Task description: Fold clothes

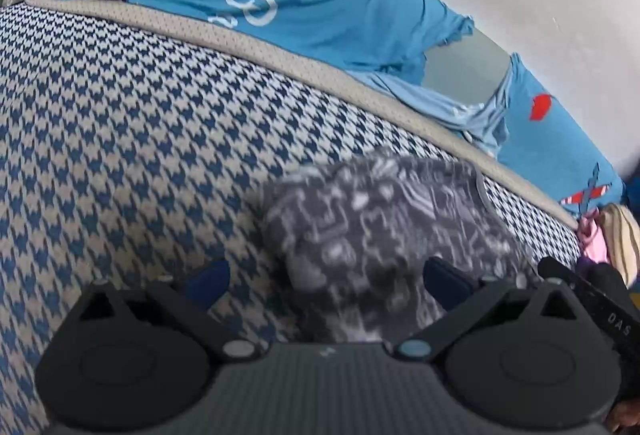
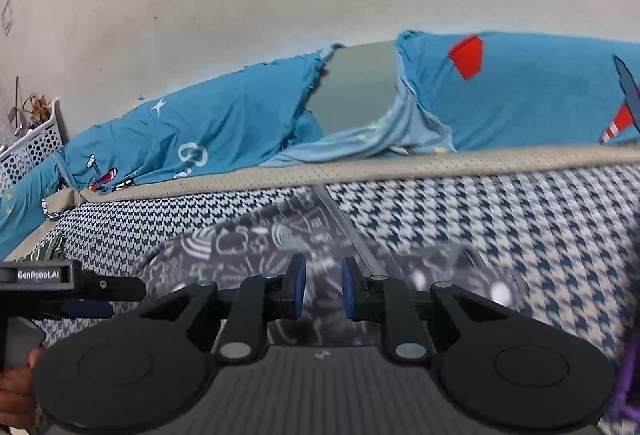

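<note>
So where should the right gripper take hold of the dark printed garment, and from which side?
Likely the grey hem on the dark printed garment, just beyond the right gripper. It runs as a straight, flat edge on the houndstooth mattress; approach low from the near side, open jaws straddling it.

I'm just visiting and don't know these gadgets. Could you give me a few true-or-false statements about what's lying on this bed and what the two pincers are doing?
1. The dark garment with white doodle print lies on a houndstooth-patterned cover. True.
2. The bedding along the wall is plain red. False: it is blue, with white stars and red-striped plane motifs.
3. The left gripper has its jaws spread wide. True.
4. The right gripper is clamped on the garment. False: its blue pads stand a little apart, with a gap between them and no cloth pinched.
5. A white perforated basket stands at the far end of the bed in the right wrist view. True.
</note>
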`<state>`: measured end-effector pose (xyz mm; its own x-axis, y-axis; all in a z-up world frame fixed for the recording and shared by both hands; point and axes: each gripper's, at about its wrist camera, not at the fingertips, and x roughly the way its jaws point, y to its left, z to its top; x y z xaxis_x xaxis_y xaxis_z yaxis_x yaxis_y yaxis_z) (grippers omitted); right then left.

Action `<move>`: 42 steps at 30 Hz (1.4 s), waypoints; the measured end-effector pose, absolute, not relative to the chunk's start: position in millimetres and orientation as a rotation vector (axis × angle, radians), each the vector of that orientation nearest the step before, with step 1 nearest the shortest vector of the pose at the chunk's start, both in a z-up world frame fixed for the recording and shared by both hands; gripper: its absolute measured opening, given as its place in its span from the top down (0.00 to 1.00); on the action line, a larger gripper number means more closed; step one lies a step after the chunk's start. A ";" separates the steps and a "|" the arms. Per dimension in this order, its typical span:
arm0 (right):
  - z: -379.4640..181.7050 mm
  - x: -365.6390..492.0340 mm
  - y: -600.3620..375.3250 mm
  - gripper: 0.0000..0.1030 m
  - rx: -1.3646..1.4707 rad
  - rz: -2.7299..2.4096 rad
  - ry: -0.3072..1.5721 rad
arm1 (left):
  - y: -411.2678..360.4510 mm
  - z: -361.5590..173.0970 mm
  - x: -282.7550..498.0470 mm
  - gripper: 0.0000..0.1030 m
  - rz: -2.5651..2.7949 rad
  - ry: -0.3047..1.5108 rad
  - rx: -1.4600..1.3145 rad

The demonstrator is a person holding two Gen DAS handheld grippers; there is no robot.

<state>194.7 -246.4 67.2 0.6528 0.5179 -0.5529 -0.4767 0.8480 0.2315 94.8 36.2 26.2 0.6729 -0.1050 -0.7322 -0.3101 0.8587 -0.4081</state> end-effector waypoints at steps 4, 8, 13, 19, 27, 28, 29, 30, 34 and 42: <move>65.6 183.5 -262.4 0.82 0.099 0.533 0.705 | 24.1 20.4 84.6 0.00 0.095 0.856 -0.562; 63.3 183.7 -271.7 0.82 0.161 0.535 0.731 | 12.0 16.2 82.0 0.00 0.070 0.870 -0.552; 49.9 192.3 -268.3 0.82 0.144 0.496 0.776 | 4.1 8.6 87.6 0.00 0.066 0.892 -0.531; 31.9 201.8 -261.4 0.88 0.085 0.458 0.789 | -1.2 -5.3 95.4 0.00 0.057 0.921 -0.519; 26.6 203.0 -261.1 0.90 0.086 0.454 0.794 | -0.8 -13.6 97.7 0.00 0.052 0.929 -0.533; 27.6 202.4 -261.5 0.90 0.089 0.452 0.794 | 0.3 -13.0 98.0 0.00 0.048 0.931 -0.538; 29.0 201.8 -262.0 0.90 0.094 0.451 0.794 | 1.4 -12.3 98.3 0.00 0.043 0.932 -0.543; 31.9 201.6 -263.2 0.88 0.108 0.452 0.795 | 2.8 -11.0 98.1 0.00 0.038 0.932 -0.547; 47.5 197.1 -274.5 0.80 0.173 0.470 0.785 | 11.2 -0.8 93.3 0.00 0.010 0.905 -0.551; 59.0 187.5 -300.3 0.57 0.210 0.479 0.762 | 21.3 2.4 89.9 0.00 -0.027 0.902 -0.559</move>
